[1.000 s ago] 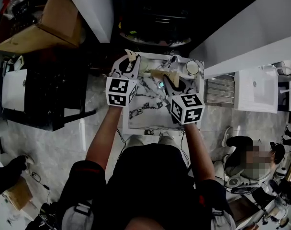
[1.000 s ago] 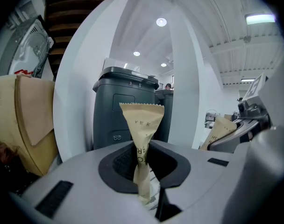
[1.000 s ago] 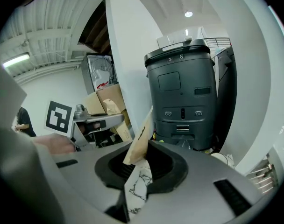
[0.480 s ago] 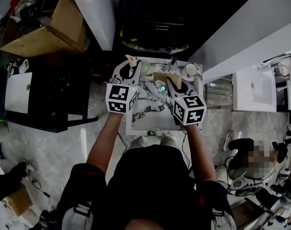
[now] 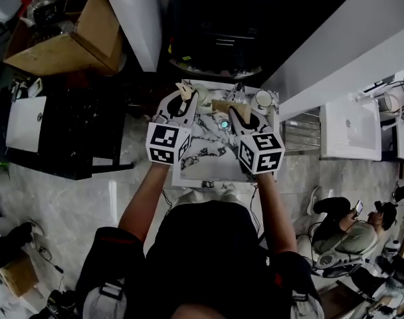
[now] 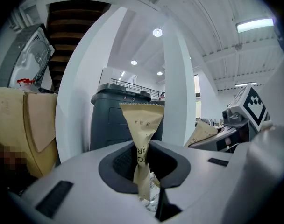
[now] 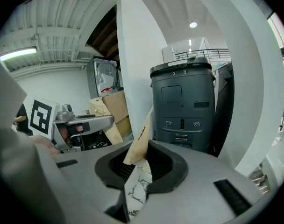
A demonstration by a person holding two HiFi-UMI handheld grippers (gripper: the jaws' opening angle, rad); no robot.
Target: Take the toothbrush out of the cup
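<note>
**Both grippers clamped on brown paper, cup untouched**

The left hand-held gripper (image 6: 144, 185) pinches the lower end of a brown paper packet (image 6: 141, 125), whose serrated end stands free above the jaws — a narrow grip that suits thin paper. The right hand-held gripper (image 7: 135, 181) is clenched on a brown paper piece (image 7: 138, 143) the same way. Both hover above the marble counter (image 5: 208, 161). The white cup (image 5: 264, 98) sits just beyond and to the right of the right hand-held gripper. No toothbrush can be made out, so lifting it out looks not yet begun.
</note>
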